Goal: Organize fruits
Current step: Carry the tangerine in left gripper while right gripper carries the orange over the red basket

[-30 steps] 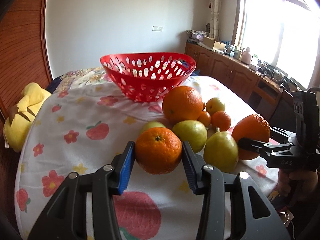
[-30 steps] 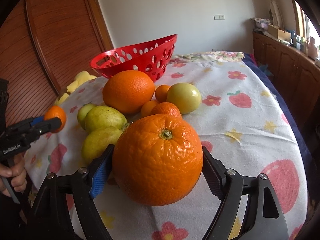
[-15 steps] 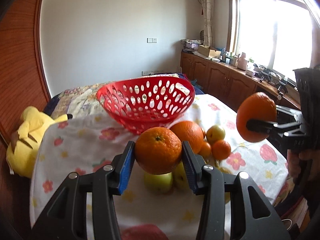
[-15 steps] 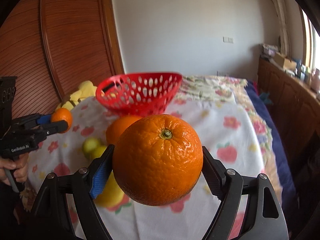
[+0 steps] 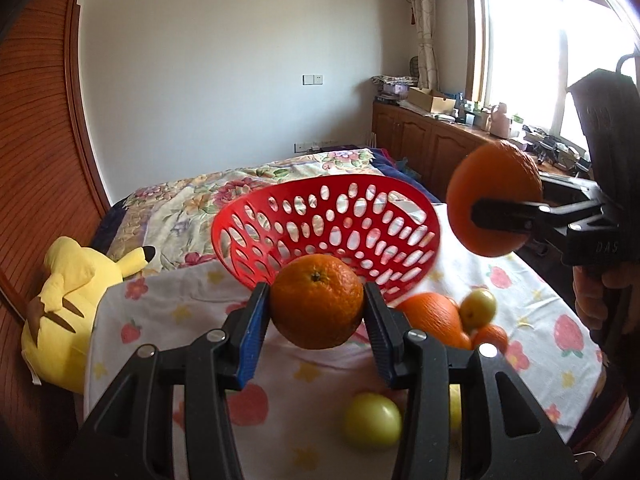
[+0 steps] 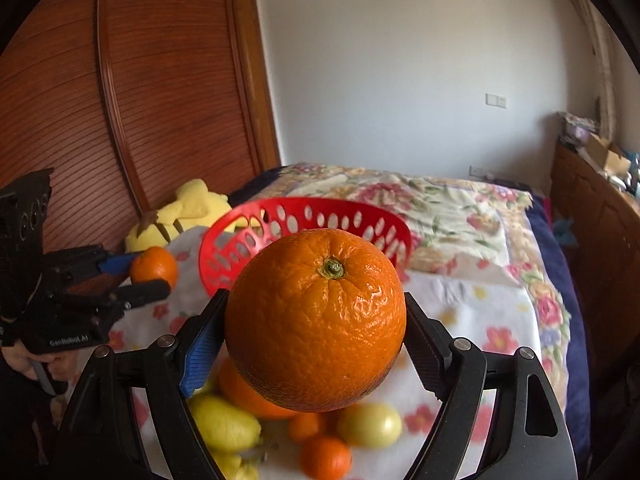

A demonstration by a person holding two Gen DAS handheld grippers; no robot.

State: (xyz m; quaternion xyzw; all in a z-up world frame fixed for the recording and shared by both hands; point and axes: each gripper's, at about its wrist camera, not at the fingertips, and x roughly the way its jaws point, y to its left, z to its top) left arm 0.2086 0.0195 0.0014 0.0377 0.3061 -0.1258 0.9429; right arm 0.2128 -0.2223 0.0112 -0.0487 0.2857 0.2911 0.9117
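My left gripper (image 5: 316, 312) is shut on a small orange (image 5: 316, 300), held in the air just in front of the red perforated basket (image 5: 328, 216). My right gripper (image 6: 316, 332) is shut on a large orange (image 6: 316, 320), also lifted, with the red basket (image 6: 280, 216) behind it. In the left wrist view the large orange (image 5: 494, 196) hangs to the right of the basket rim. In the right wrist view the small orange (image 6: 154, 266) shows at the left. Both hold their fruit above the flowered tablecloth (image 5: 312, 372).
Several loose fruits lie below: a big orange (image 5: 434, 316), small oranges (image 6: 324, 456), yellow-green pears (image 6: 222, 422) and a round green fruit (image 5: 372, 420). A yellow plush toy (image 5: 68, 292) lies at the table's left edge. Wooden cabinets (image 5: 436, 148) line the right wall.
Both grippers have risen with their oranges and moved toward the red basket. The fruit pile has dropped low in both views and the basket now sits right behind the held oranges.
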